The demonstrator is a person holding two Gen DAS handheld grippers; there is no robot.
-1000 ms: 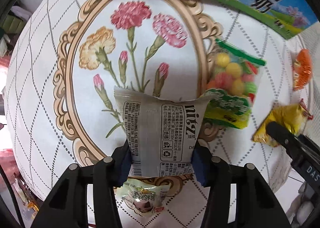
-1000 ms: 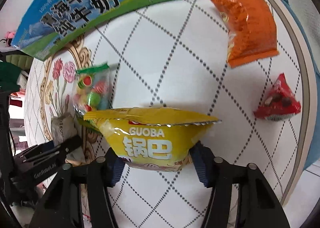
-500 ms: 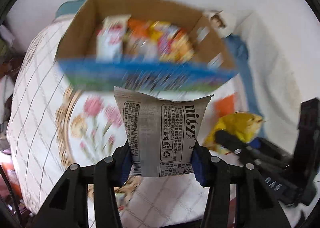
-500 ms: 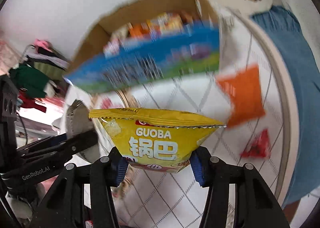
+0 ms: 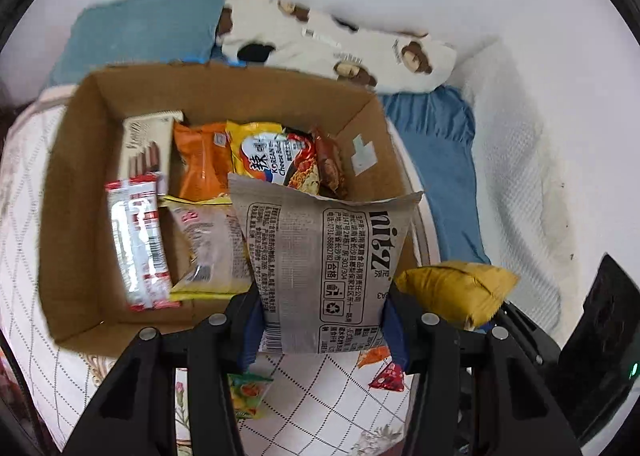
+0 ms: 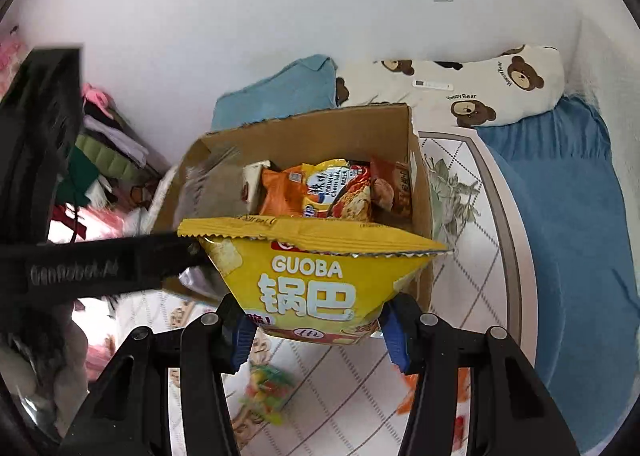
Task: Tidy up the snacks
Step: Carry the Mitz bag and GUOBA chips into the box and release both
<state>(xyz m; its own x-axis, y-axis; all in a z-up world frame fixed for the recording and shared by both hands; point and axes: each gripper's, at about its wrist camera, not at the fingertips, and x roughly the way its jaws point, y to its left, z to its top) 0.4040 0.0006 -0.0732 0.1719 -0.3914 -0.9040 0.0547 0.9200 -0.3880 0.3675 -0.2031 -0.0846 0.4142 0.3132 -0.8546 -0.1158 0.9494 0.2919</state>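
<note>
Both your hands are loaded. Your left gripper [image 5: 322, 330] is clamped on the grey nitz packet [image 5: 326, 268], held upright just in front of the cardboard box [image 5: 72, 184], its top edge overlapping the near right part of the box opening. Your right gripper [image 6: 318, 330] is clamped on the yellow GUOBA bag [image 6: 310, 280], also upright, hanging in front of the box's near wall, seemingly not yet over the opening.

Done so far, judging from the box: it already holds a fair pile. There is a cream biscuit pack [image 5: 146, 144], an orange pouch [image 5: 202, 166], a cheese noodle pack [image 5: 276, 164], a dark red pack [image 5: 330, 164], a red-and-white stick pack [image 5: 138, 244] and a pale clear-fronted bag [image 5: 212, 248].

Left to do: both held packets need dropping in. On the patterned tabletop [image 5: 320, 408] below your grippers lie a green candy bag [image 5: 248, 396], a small red triangular packet [image 5: 388, 378] and an orange packet [image 5: 374, 356], each partly hidden by the fingers. So roughly five items remain, as far as these views show; anything further under the grippers cannot be told.

There is free floor at the box's near left corner, likely the easiest spot for the next drop.
</note>
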